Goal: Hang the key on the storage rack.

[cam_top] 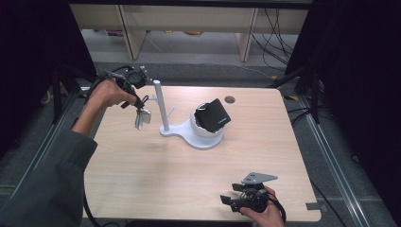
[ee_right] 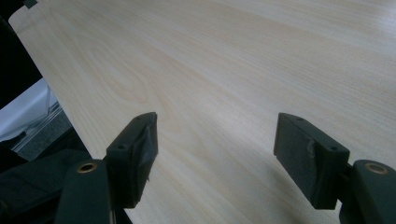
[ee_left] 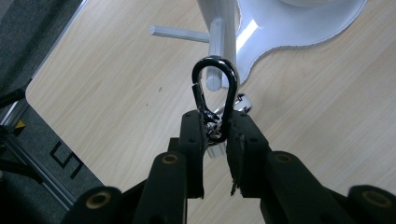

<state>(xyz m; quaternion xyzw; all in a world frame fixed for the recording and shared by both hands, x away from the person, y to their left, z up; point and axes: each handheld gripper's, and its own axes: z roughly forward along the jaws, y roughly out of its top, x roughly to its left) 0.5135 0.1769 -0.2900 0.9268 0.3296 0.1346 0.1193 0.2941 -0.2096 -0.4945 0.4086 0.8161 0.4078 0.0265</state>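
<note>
My left gripper (ee_left: 215, 133) is shut on a black carabiner (ee_left: 215, 86) whose loop sticks out past the jaw tips, with metal keys dangling beneath it. In the high view the left gripper (cam_top: 138, 105) hangs over the table's far left, the keys (cam_top: 142, 117) just left of a white stand's upright post (cam_top: 159, 104). In the left gripper view that post (ee_left: 217, 46) lies right behind the carabiner, with a thin side peg (ee_left: 180, 33). My right gripper (cam_top: 228, 199) rests at the near right edge; its jaws (ee_right: 215, 135) stand wide apart over bare wood.
The stand's white base (cam_top: 189, 135) carries a white cup with a black pouch (cam_top: 215, 115) tilted in it. A round cable hole (cam_top: 230, 99) sits at the far edge of the wooden table (cam_top: 156, 175). Dark floor and rails surround the table.
</note>
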